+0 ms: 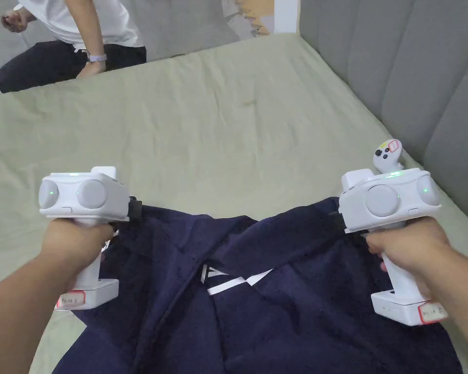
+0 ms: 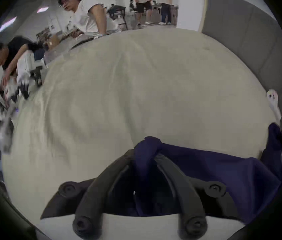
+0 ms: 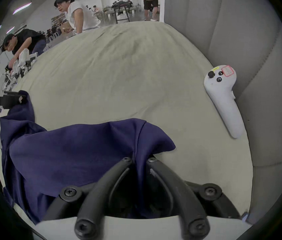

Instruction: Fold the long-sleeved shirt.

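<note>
You hold the navy long-sleeved shirt [image 1: 277, 302] by its far edge, one gripper at each end, above a bed covered in a pale green sheet [image 1: 238, 126]. The left gripper [image 2: 145, 154] has its jaws pressed together on a bunched knot of navy cloth, which pokes out just past the tips; the right gripper [image 3: 139, 160] pinches a fold of the same fabric, with a flap spilling forward and to the right of its jaws. Between the two grips the edge sags, and behind them the body of the shirt lies rumpled toward you, a white printed mark [image 1: 233, 282] showing in the creases.

The wide, matched hold looks meant to pull that edge taut, so the garment can be spread flat or carried over in one straight fold; which of the two is under way cannot be told from this moment. The slack in the middle suggests the hands need to draw farther apart before the cloth is laid down, or the crease will likely come out crooked.

Ahead and to the right of the right gripper, well apart from the shirt, a white handheld controller [image 3: 223, 98] lies on the sheet against the grey padded headboard [image 1: 423, 87]. Beyond both grippers, at the far side of the bed, a person in a white T-shirt [image 1: 82, 24] leans on the mattress.
</note>
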Demonstrator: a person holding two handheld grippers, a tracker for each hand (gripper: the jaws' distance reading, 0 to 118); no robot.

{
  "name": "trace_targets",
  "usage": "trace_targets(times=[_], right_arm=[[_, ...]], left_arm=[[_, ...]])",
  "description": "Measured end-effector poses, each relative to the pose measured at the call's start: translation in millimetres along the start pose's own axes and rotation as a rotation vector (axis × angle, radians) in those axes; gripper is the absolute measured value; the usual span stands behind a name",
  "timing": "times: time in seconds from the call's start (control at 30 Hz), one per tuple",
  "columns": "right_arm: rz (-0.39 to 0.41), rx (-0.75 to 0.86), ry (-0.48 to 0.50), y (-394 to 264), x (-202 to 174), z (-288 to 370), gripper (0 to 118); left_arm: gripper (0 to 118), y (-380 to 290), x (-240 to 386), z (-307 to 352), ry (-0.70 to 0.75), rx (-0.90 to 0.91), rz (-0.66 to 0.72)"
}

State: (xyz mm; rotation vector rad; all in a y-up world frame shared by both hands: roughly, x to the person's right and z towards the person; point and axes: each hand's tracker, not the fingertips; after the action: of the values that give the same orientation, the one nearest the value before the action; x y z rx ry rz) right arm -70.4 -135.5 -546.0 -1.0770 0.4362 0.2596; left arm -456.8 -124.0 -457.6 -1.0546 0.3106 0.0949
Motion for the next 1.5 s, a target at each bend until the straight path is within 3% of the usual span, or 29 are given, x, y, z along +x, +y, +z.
trace_targets(times=[0.1, 0.23, 0.47, 0.77, 1.03, 1.27, 1.5], right_arm=[[0.048, 0.052, -0.033, -1.4, -6.9, 14.6, 7], [0.035, 0.313, 0.002, -2.3, 0.7, 66.8, 7], [0.018, 0.572, 0.057, -9.3, -2.4, 185.3, 7], [-0.007, 0.763, 0.099, 5.9, -21.5, 328.5, 7], [0.011, 0.944, 0.138, 69.6, -51.8, 464.8, 7], [-0.066, 1.059, 0.153, 123.1, -66.4, 587.2, 7], [-0.013, 1.129, 0.051, 169.0, -92.4, 650.2, 7]], left_arm=[[17, -0.9, 27.1, 8.7, 0.131, -0.003, -0.163], [17, 12.0, 4.9, 48.2, 0.080, 0.102, 0.001], [17, 2.7, -40.1, 192.4, 0.055, 0.271, 0.057], [17, -22.7, -108.5, 403.1, 0.103, 0.520, 0.129], [17, -19.5, -158.1, 565.7, 0.120, 0.719, 0.241], [17, 14.8, -197.0, 682.2, 0.110, 0.902, 0.390], [17, 45.9, -188.7, 736.5, 0.157, 0.999, 0.399]])
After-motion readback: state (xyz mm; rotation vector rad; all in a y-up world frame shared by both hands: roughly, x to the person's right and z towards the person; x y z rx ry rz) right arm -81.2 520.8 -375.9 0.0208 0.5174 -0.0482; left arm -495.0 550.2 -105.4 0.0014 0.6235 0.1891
